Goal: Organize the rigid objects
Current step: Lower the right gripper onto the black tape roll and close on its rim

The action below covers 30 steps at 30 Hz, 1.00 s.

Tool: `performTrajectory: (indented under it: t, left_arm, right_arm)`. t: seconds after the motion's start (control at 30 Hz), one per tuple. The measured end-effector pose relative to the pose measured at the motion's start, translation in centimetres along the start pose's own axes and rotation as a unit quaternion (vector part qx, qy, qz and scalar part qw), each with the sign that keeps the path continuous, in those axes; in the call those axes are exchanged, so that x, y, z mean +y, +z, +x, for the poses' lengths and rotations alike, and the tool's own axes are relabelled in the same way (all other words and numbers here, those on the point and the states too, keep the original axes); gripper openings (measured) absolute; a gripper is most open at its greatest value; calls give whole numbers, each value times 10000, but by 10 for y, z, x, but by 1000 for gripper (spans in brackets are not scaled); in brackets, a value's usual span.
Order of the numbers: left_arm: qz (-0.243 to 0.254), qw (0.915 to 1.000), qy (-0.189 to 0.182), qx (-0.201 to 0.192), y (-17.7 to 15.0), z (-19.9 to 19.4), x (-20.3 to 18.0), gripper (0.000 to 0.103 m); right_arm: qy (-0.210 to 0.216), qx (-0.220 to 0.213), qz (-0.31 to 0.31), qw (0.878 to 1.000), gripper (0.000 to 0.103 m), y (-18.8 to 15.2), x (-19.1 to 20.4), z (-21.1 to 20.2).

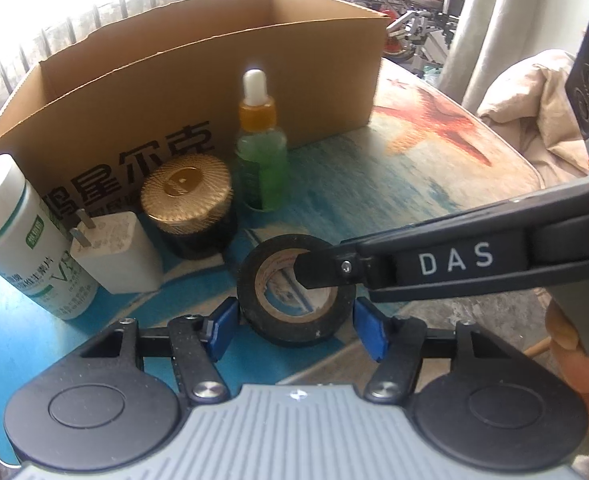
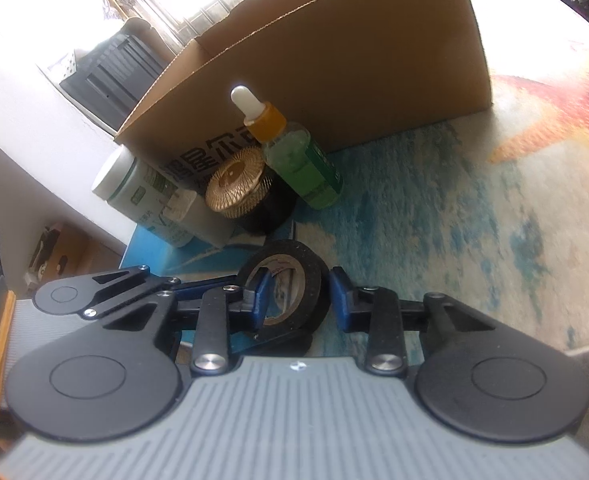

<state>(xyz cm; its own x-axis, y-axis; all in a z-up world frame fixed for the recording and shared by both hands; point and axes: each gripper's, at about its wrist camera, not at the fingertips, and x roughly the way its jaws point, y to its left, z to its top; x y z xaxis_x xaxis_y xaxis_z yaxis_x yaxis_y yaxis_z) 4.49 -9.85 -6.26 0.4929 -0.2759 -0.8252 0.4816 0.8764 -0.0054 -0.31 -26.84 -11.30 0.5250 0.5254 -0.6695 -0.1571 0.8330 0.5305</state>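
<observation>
Down on the surface [image 1: 414, 184] lies the tape [image 1: 294, 300] — near the jar [image 1: 186, 196], in front of the box [image 1: 198, 92]. Left gripper [image 1: 294, 326] straddles it half-wide, pads just beside its sides. Right gripper [image 2: 296, 300] stands narrow — one finger inside the roll, one outside; whether they pinch the wall, I cannot tell.

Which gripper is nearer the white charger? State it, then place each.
Left. The left gripper straddles the tape roll beside the white charger; the right gripper comes from the roll's far side, one finger in its core.
</observation>
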Motion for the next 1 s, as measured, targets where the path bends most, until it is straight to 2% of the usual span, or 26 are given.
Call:
performTrajectory:
  t: [0.4, 0.8, 1.0]
  left_arm:
    - [166, 9998, 74, -41, -1, 4, -5, 67]
    - [158, 9998, 99, -80, 0, 5, -5, 66]
    - [262, 9992, 239, -156, -2, 2, -9, 66]
  right_arm:
    - [27, 14, 40, 10000, 31, -3, -6, -3]
    - [25, -18, 16, 10000, 31, -3, -5, -4]
    - [-4, -67, 24, 10000, 23, -4, -6, -4]
